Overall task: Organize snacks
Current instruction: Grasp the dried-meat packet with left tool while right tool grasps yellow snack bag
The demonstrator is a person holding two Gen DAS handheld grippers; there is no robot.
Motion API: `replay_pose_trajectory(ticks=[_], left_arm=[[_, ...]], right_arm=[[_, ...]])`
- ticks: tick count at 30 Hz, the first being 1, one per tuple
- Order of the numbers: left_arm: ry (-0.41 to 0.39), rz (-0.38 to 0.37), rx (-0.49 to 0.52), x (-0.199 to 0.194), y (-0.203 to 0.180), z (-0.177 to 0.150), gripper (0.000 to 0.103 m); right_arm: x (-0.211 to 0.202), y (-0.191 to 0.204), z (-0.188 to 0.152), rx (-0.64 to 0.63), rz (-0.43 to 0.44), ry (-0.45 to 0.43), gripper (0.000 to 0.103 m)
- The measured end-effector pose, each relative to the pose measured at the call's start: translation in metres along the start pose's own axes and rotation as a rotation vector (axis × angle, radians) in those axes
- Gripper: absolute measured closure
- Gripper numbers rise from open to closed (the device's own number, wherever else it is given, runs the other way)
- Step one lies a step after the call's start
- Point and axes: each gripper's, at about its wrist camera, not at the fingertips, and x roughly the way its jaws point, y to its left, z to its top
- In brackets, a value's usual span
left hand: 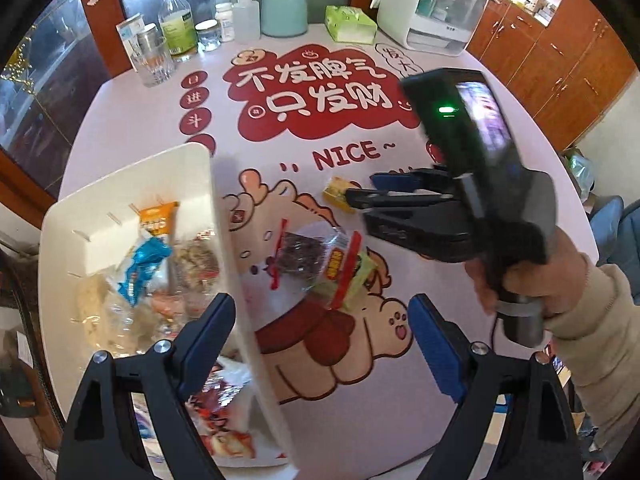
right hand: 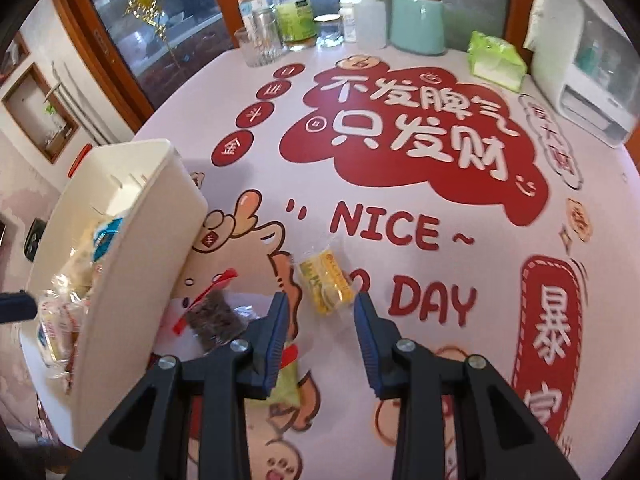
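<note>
Currently, step: picking loose snacks off the table into the bin; yellow snack packet looks like the target.
Packet position: flat on the printed table mat, below the "NICE" lettering, just ahead of the right gripper tips, apart from them.
Right gripper: jaws partly apart, nothing between the pads, angled down at the packet.
Other loose snacks: dark clear-wrapped packet and green-yellow packet, lying together beside the bin wall.
Bin: white bin at the mat's left, already holding several wrapped snacks.
Left gripper: jaws wide apart, empty, straddling the bin's right wall.
Next move: my read is lower the right gripper so the pads bracket the packet, then close; packet is thin and flat, so go near table level.
</note>
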Motion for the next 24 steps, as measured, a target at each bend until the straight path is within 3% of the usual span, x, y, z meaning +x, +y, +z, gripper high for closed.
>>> replay_pose_trajectory(ticks=[6,11,13,20,24], left_arm=[[0.072,-0.064,-0.137,0.024,-0.004,0.008,0.026],[0.092,-0.034,-0.218,0.045,-0.009,0.016,0.028],[0.101,-0.025,-0.252,0.052,-0.01,0.02,0.028],[0.13,0.043,-0.363,0.082,-0.023,0.029,0.028],[0.103,0.187,-0.43,0.096,-0.026,0.032,0.028]], right_arm=[[0.033,0.006,0.008,-0.119,0.014,0.047,0.068],[0.044,0.002,0.012,-0.173,0.024,0.053,0.07],[0.051,-0.002,0.011,-0.189,0.014,0.067,0.075],[0.045,-0.036,0.017,-0.134,0.031,0.046,0.077],[0.039,-0.069,0.016,-0.032,0.047,0.04,0.077]])
